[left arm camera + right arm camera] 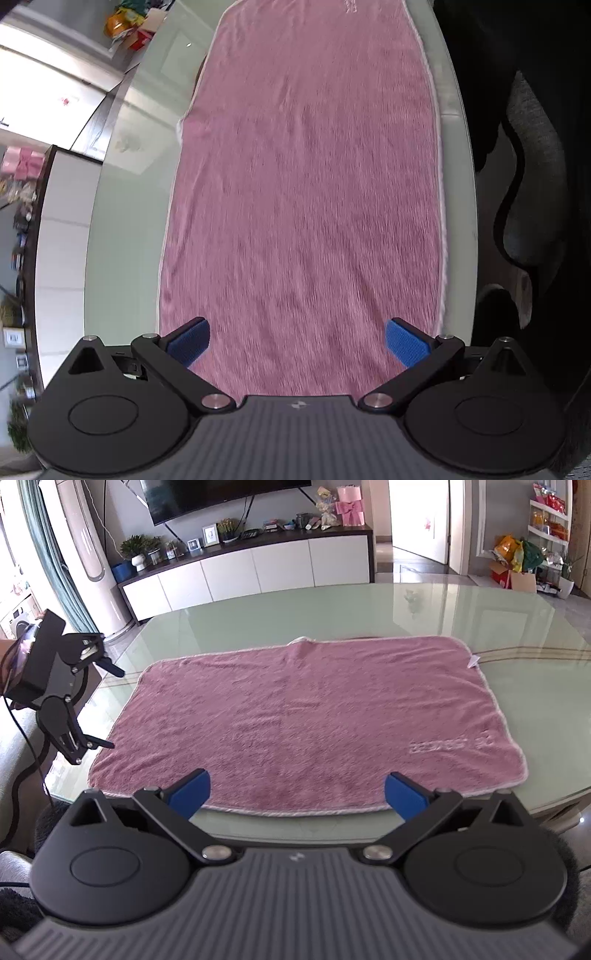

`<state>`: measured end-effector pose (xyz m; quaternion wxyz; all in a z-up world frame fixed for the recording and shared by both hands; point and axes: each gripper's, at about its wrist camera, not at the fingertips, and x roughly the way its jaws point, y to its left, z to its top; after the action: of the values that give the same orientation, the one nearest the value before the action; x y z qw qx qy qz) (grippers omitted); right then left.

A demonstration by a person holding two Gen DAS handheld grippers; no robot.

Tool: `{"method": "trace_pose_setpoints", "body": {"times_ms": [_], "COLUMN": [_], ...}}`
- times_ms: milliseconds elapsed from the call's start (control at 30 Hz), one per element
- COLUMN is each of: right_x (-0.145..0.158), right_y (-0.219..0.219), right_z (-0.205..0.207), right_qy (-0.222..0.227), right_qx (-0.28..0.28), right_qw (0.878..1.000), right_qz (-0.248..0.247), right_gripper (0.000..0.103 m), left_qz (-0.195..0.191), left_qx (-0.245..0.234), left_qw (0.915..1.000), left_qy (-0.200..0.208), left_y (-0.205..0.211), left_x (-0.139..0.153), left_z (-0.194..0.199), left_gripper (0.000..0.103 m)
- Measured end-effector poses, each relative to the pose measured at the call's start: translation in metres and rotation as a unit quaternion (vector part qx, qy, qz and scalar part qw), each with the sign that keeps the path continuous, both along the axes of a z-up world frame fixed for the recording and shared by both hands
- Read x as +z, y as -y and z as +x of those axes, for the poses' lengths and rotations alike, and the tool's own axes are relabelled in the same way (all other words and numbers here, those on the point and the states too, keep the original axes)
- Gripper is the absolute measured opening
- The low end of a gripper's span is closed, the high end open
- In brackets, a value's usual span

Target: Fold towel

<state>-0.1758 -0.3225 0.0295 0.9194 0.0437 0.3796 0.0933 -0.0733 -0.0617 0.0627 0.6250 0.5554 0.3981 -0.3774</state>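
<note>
A pink towel (pixel 306 716) lies spread flat on the glass table (pixel 369 605), with embossed lettering near its right end. In the left wrist view the towel (pixel 303 177) stretches away lengthwise from its left short edge. My left gripper (pixel 297 341) is open and empty, hovering just above that short edge. It also shows in the right wrist view (pixel 114 707) at the towel's left end, jaws wide apart. My right gripper (pixel 297 794) is open and empty, above the towel's near long edge, about mid-length.
A small white tag (pixel 473 661) sticks out at the towel's far right corner. A dark upholstered chair (pixel 535 192) stands at the table's near side. A TV cabinet (pixel 251 568) with plants and frames stands beyond the table. Bags and boxes (pixel 517 561) sit at the far right.
</note>
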Motion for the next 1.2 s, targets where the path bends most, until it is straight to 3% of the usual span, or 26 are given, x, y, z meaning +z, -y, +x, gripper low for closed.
{"method": "trace_pose_setpoints", "body": {"times_ms": [533,1200], "right_x": [-0.007,-0.049], "right_y": [0.073,0.162], "right_z": [0.03,0.086], "right_qy": [0.003,-0.059], "right_qx": [-0.052,-0.107], "right_qw": [0.999,0.993], "right_qz": [-0.001,0.004], "right_gripper": [0.103,0.103], "left_qz": [-0.005,-0.023], "left_qx": [-0.062,-0.119], "left_qw": [0.998,0.9926], "left_qy": [0.001,0.0], "left_y": [0.12,0.248], "left_x": [-0.003,-0.024], "left_z": [0.052,0.124], "left_gripper": [0.102,0.102]}}
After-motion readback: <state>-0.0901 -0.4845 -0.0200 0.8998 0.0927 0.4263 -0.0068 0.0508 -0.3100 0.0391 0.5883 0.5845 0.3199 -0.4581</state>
